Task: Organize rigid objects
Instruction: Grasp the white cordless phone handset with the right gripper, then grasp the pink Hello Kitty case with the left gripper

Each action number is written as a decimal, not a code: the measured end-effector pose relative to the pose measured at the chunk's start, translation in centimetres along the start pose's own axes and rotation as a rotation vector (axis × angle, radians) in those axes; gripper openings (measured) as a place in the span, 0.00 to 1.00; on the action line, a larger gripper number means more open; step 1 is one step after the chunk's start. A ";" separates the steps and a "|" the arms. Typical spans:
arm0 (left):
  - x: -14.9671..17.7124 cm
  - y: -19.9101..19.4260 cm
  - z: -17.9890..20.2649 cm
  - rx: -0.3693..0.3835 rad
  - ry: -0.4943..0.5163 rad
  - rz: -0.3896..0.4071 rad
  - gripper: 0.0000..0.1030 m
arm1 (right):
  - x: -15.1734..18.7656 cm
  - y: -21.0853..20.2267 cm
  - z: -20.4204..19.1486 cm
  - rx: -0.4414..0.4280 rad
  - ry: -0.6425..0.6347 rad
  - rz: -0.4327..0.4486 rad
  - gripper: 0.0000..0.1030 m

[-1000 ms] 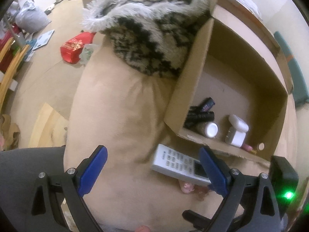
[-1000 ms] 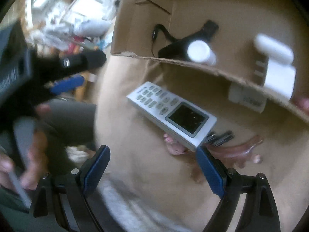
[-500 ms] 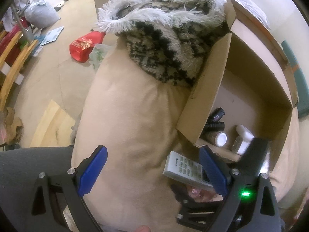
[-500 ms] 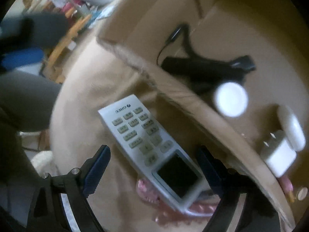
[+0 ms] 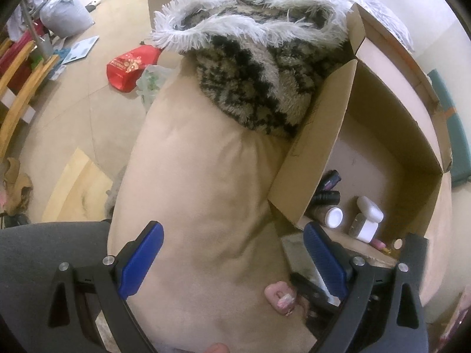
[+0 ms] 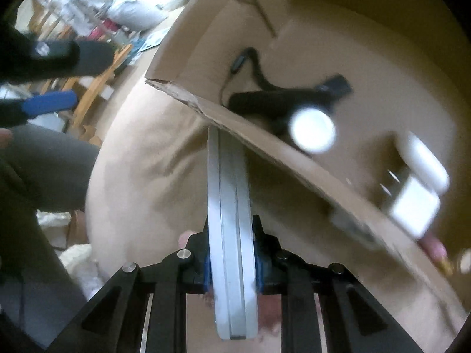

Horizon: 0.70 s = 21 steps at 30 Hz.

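Observation:
A grey remote control [image 6: 229,220] stands on edge between the blue pads of my right gripper [image 6: 231,261]. The jaws are closing and the pads press its two faces. Its far end points at the front wall of an open cardboard box [image 6: 265,135]. In the box [image 5: 318,147] lie black tubes [image 5: 326,197], a white-capped jar [image 5: 334,217] and a white plug adapter [image 5: 368,220]. My left gripper [image 5: 232,253] hangs open over the beige cushion [image 5: 200,191], with nothing between its fingers.
A pink hair clip [image 5: 279,297] lies on the cushion near the box. A fuzzy patterned blanket [image 5: 259,82] covers the cushion's far end. A person's grey-clad leg [image 5: 44,250] is at the lower left. On the floor lie a red bag [image 5: 129,67] and a grey sack [image 5: 64,14].
The remote lay flat on the cushion between wide right jaws. Now the jaws have closed on it and it shows edge-on. The left gripper stayed open and nearly still.

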<state>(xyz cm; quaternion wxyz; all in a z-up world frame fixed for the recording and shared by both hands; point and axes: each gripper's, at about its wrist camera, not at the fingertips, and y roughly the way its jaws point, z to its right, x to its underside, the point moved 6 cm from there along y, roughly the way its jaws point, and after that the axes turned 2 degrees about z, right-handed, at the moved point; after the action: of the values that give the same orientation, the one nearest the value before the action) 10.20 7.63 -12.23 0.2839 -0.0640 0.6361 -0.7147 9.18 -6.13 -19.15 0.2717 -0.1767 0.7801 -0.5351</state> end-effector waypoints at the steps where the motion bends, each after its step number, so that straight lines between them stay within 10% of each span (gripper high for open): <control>1: 0.1 0.2 0.0 -0.002 0.007 -0.007 0.92 | -0.1 -0.3 0.2 0.003 0.023 -0.002 0.22; 21: 11.1 9.5 9.0 -0.012 0.483 -0.360 0.86 | 4.7 -5.8 5.8 0.054 0.280 0.099 0.22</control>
<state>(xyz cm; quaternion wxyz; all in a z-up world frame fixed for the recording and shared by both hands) 8.13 -5.88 -22.59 -0.0073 -0.0053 0.6678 -0.7443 8.92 -15.24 -16.50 0.1910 -0.0546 0.8035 -0.5612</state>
